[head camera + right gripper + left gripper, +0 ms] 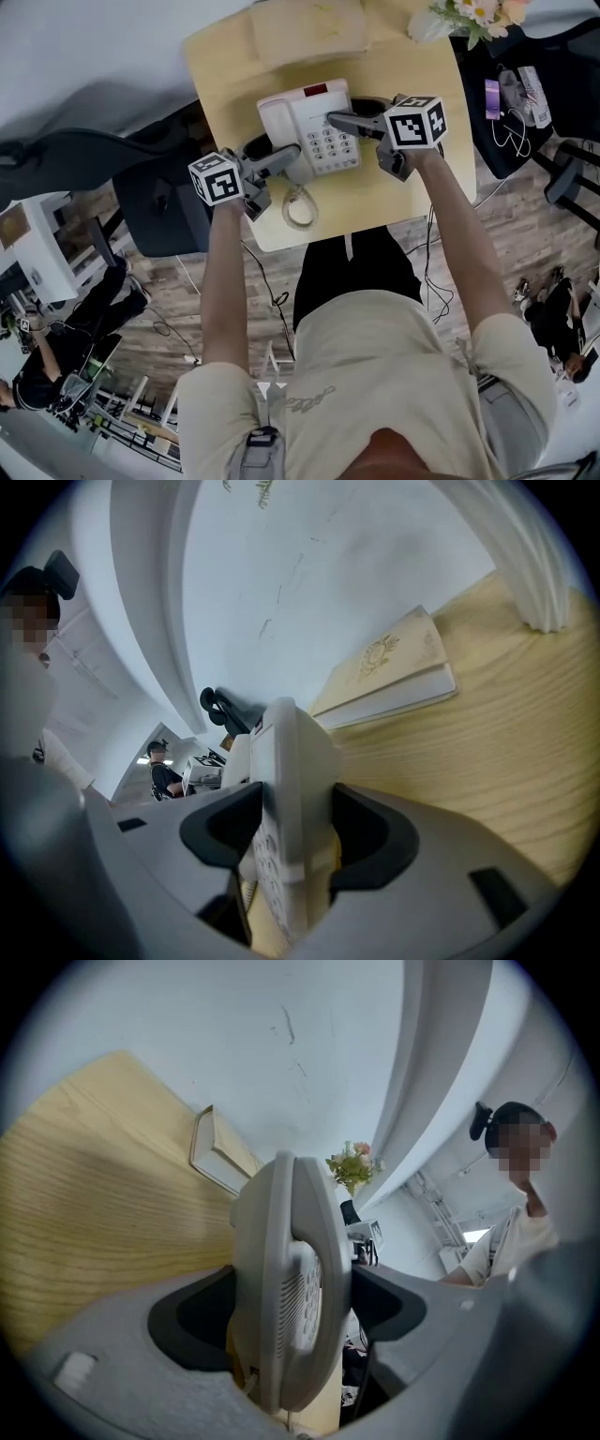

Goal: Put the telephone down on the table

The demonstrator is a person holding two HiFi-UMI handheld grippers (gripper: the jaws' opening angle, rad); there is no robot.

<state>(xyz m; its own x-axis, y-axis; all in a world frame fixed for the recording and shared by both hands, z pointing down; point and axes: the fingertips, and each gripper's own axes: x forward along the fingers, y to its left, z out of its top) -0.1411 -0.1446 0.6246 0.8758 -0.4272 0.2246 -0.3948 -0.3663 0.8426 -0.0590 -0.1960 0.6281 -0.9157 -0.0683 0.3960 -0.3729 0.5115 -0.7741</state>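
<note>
While left gripper (284, 160) and right gripper (343, 120) clench the telephone (305, 117) by opposite edges | step: set-down over tabletop (412, 187) | next: I judge a level descent, then release.

Both my arms reach forward and down, held nearly straight and a little apart. My left arm (221, 281) ends in my left gripper (287, 159), with the left marker cube (217, 178) on top and the jaws angled inward to the right. My right arm (461, 239) carries my right gripper (343, 121), with the right marker cube (417, 122) on top and the jaws pointing left. Each pair of jaws is clamped on the telephone (307, 127), mine on the left at its left edge, mine on the right at its right edge.
</note>
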